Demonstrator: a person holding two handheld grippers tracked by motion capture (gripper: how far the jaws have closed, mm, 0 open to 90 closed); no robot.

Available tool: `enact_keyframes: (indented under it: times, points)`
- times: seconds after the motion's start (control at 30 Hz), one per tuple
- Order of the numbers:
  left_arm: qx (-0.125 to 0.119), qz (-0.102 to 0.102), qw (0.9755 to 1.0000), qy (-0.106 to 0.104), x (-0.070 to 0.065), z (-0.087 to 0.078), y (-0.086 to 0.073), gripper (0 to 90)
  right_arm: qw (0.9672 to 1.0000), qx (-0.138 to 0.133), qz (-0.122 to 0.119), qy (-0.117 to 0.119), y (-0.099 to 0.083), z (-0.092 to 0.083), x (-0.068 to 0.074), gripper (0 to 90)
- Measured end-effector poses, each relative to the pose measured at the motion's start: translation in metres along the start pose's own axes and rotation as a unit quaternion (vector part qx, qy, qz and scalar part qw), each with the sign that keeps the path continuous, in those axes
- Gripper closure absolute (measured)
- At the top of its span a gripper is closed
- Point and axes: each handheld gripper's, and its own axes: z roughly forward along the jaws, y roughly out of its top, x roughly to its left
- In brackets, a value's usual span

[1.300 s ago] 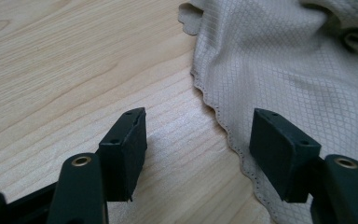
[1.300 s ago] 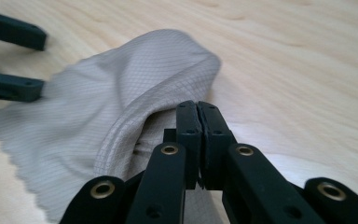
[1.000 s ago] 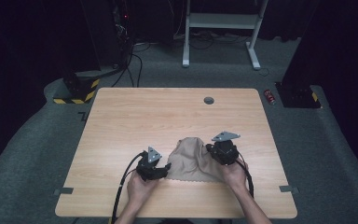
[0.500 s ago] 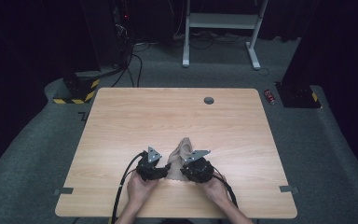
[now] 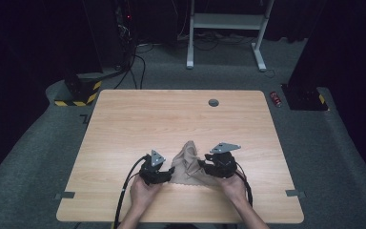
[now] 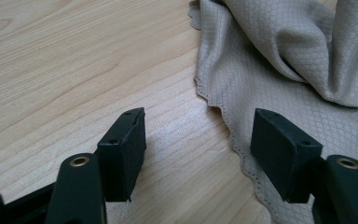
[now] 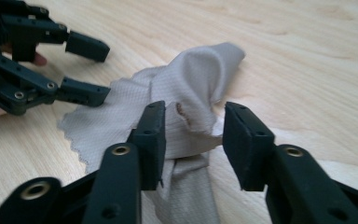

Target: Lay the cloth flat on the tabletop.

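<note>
Both claws stood with jaws apart: left gripper (image 6: pixel 198 144) straddled the scalloped edge of the beige cloth (image 6: pixel 279 60), while right gripper (image 7: pixel 193 140) flanked a raised fold.

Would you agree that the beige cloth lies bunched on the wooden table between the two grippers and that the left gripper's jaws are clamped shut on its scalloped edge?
Not quite: the left gripper has its jaws open, straddling the scalloped edge of the beige cloth without clamping it, as the left gripper view shows. The cloth does lie bunched on the wooden table between the two grippers.
</note>
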Motion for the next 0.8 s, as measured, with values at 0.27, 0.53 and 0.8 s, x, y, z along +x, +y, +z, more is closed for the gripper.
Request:
enact_keyframes:
  times: [0.27,0.53,0.8]
  points:
    - [0.001,-0.001,1.0000,0.000,0.000,0.000,0.000,35.8,0.9988,0.042,-0.025,-0.002,0.000,0.021,0.002,87.5]
    - [0.001,-0.001,1.0000,0.000,0.000,0.000,0.000,35.8,0.9986,0.021,-0.017,-0.045,0.016,0.005,-0.023,89.0]
    - [0.000,0.000,1.0000,0.001,0.000,0.000,0.000,35.8,0.9937,0.044,0.026,-0.099,0.028,0.012,-0.065,88.7]
